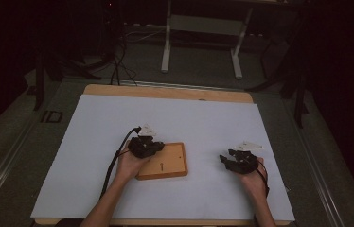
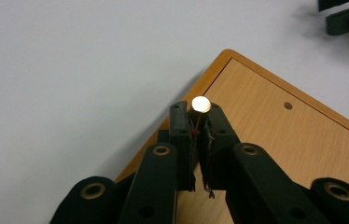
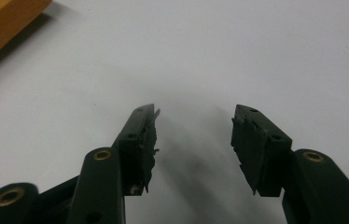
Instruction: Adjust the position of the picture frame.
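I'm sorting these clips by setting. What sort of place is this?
Probably a lab or workshop: a white-covered work table, cables on the floor, and a white desk frame behind.

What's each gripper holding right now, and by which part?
Left gripper grips a small pin by its shaft, just below the round head. Right gripper holds nothing.

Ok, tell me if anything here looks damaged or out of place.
The right gripper has ragged, torn-looking black pads with frayed edges. The wooden board lies slightly askew on the white table. The left gripper pinches a small round-headed pin.
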`<state>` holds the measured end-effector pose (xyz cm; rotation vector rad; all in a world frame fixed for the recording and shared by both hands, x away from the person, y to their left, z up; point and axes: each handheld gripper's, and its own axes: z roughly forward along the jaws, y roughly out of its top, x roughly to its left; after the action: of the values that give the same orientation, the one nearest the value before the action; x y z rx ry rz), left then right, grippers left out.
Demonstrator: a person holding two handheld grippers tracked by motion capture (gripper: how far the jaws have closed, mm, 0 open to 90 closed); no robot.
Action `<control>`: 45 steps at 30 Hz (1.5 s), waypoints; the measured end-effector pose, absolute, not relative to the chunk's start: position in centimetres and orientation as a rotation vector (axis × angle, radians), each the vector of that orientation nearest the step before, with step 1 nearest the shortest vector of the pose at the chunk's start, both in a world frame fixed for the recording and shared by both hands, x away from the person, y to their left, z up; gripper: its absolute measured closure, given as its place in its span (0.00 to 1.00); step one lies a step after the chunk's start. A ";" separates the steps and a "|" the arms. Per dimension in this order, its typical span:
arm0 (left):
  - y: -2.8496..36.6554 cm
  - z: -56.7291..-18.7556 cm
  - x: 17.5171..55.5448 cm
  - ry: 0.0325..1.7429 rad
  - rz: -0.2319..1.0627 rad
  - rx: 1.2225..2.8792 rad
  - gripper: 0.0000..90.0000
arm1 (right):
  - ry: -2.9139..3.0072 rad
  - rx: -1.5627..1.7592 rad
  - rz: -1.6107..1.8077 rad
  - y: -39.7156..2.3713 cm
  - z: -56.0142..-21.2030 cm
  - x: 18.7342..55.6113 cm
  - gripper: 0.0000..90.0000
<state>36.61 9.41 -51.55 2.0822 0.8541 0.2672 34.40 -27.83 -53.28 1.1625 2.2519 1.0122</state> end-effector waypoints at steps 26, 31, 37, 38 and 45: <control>4.2 -51.6 36.6 0.950 0.202 2.104 0.94 | 2.250 1.147 1.020 -27.7 -53.1 34.3 0.54; 4.6 -51.7 36.7 0.961 0.215 2.119 0.94 | 2.249 1.148 1.021 -27.8 -53.2 34.4 0.54; 4.7 -51.8 36.6 0.937 0.217 2.119 0.94 | 2.256 1.138 1.018 -27.6 -53.2 34.4 0.54; 4.7 -51.8 36.6 0.932 0.216 2.122 0.94 | 2.256 1.137 1.019 -27.6 -53.2 34.3 0.54; 4.7 -51.8 36.6 0.910 0.203 2.124 0.94 | 2.259 1.141 1.016 -27.6 -53.2 34.4 0.54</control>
<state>36.63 4.66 -51.84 2.1243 0.9105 0.2026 34.38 -27.57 -53.24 1.1410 2.2593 1.0159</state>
